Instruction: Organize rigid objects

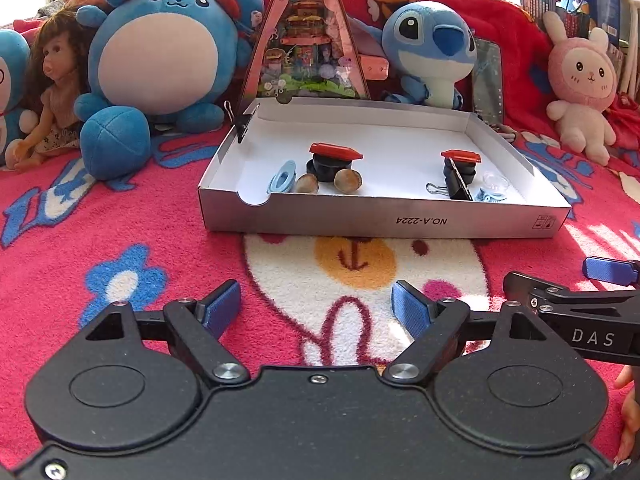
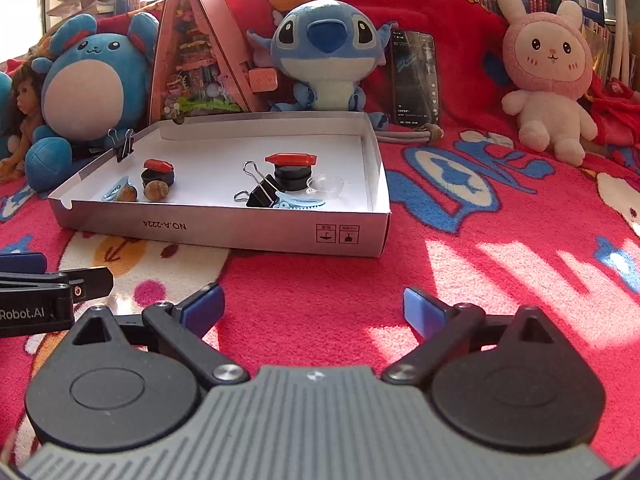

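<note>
A shallow white cardboard tray point(image 1: 384, 222) point(image 2: 224, 232) lies on the red blanket and holds two groups. On the left are a red-capped black piece point(image 1: 335, 162) point(image 2: 158, 174), a light blue hair clip point(image 1: 282, 176) point(image 2: 115, 192) and two brown nuts point(image 1: 347, 180) point(image 2: 157, 191). On the right are another red-capped black piece point(image 1: 460, 164) point(image 2: 291, 172), a black binder clip point(image 1: 456, 184) point(image 2: 260, 192), a blue hair clip point(image 1: 490, 197) point(image 2: 300, 202) and a clear round lid point(image 1: 495, 182) point(image 2: 326, 185). My left gripper point(image 1: 316, 306) and right gripper point(image 2: 314, 306) are open and empty, in front of the tray.
A binder clip point(image 1: 243, 122) point(image 2: 123, 144) grips the tray's far left wall. Plush toys point(image 1: 160, 52) point(image 2: 332, 52), a doll point(image 1: 52, 84), a triangular toy house point(image 1: 306, 40) and a phone point(image 2: 414, 76) stand behind the tray. A pink rabbit plush point(image 2: 546, 80) sits at the right.
</note>
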`<state>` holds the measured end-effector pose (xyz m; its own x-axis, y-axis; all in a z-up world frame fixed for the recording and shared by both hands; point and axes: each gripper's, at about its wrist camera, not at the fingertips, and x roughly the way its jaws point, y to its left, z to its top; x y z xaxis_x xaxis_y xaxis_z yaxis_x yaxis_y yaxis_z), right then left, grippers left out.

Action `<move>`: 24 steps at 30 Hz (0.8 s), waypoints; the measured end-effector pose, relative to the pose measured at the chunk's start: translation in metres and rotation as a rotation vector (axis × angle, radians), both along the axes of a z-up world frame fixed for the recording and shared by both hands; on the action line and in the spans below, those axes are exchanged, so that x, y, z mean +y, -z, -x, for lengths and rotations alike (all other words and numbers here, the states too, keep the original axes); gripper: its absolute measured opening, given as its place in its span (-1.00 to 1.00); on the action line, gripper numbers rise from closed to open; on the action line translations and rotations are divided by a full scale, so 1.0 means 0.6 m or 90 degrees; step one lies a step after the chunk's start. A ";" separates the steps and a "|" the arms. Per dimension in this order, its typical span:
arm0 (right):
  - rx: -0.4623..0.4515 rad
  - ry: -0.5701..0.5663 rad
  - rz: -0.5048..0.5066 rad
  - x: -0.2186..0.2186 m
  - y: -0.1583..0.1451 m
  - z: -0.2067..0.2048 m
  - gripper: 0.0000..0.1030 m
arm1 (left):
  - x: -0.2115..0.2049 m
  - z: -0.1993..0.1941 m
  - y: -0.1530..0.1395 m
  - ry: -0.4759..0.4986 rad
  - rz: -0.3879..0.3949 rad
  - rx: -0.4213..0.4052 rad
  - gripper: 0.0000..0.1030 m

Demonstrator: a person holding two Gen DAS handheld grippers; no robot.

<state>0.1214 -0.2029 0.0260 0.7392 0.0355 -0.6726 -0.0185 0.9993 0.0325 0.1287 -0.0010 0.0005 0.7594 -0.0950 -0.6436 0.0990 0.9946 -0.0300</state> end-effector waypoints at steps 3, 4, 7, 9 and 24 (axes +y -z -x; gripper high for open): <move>0.014 0.001 0.013 0.005 0.007 -0.004 1.00 | 0.000 0.001 0.006 -0.003 -0.016 -0.017 0.68; 0.020 0.000 0.017 0.006 0.009 -0.006 1.00 | -0.001 0.000 0.009 -0.004 -0.020 -0.020 0.73; 0.022 -0.001 0.027 0.010 0.010 -0.006 1.00 | 0.002 -0.003 0.015 -0.012 -0.014 -0.022 0.80; 0.023 0.000 0.024 0.009 0.010 -0.006 1.00 | 0.003 -0.004 0.015 -0.013 -0.012 -0.021 0.83; 0.024 -0.001 0.025 0.009 0.009 -0.007 1.00 | 0.004 -0.007 0.017 -0.020 -0.017 -0.012 1.00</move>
<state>0.1255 -0.1975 0.0204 0.7133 0.0095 -0.7008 -0.0189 0.9998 -0.0058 0.1332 0.0016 -0.0099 0.7741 -0.0540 -0.6308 0.0683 0.9977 -0.0016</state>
